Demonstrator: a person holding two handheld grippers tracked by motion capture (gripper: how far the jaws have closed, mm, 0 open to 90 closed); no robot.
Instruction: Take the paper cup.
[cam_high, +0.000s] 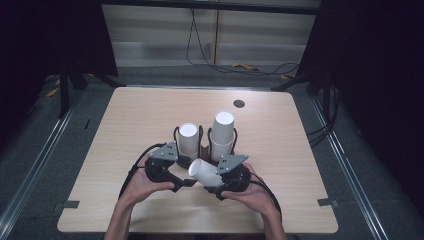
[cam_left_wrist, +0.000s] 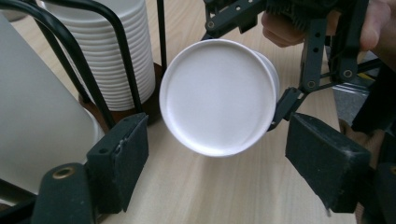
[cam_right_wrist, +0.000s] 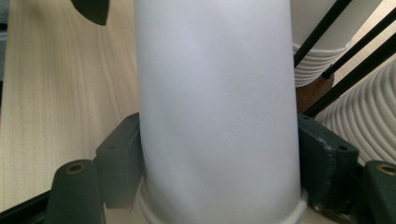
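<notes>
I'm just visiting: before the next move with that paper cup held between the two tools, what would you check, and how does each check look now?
1. Right gripper clamps the paper cup on both sides: ok.
2. Left gripper faces the cup's closed bottom, pads apart from it: ok.
3. Cup undented: ok, as far as visible.
4. One cup or several nested: cannot tell.
5. Cup stacks upright in their black wire holders: ok.
6. Table around the hands free: ok.

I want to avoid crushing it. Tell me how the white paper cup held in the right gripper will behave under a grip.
The white paper cup looks thin-walled, so it probably dents under a firm squeeze. It seems light for its size. The right gripper clamps its smooth tapered side, so it may slip toward the narrow end. Laid on the table, it would likely roll in a curve.
</notes>
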